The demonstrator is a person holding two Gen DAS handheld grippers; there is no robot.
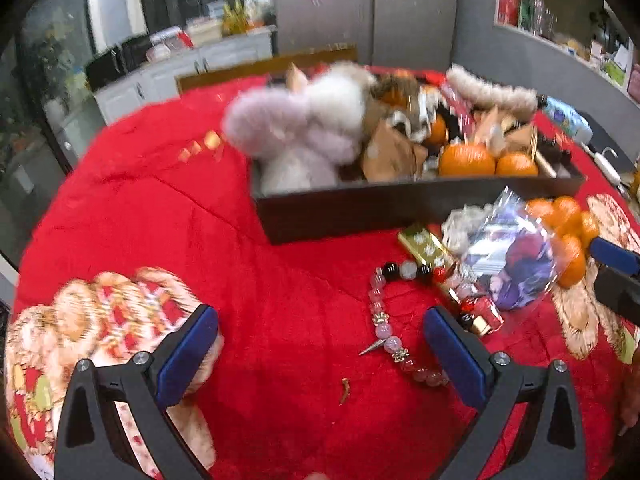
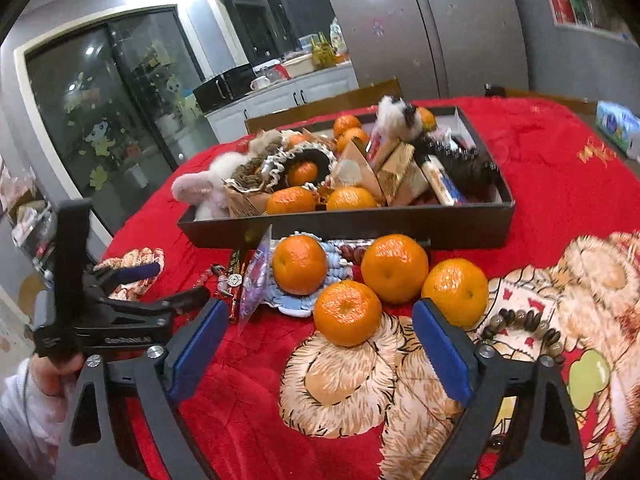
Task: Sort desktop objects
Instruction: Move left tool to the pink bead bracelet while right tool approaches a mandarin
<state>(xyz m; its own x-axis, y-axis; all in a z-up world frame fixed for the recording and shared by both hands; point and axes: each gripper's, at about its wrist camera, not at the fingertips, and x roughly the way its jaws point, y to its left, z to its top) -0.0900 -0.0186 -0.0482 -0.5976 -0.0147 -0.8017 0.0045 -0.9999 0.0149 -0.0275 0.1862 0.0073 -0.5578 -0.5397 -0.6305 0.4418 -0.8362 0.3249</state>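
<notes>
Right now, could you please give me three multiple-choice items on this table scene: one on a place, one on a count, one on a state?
1. Where does the pink beaded bracelet lie?
A. inside the dark box
B. on the red cloth, in front of the box
C. on an orange

2. How many oranges lie loose on the cloth outside the dark box?
A. two
B. four
C. six

3. How does the right gripper stand?
A. jaws apart, nothing between the pads
B. shut on an orange
C. shut on the bracelet

Answers:
1 B: the left wrist view shows it on the red cloth, nearer than the box wall.
2 B: the right wrist view shows four in front of the box.
3 A: both blue pads stand wide, the nearest orange beyond them, untouched.
</notes>
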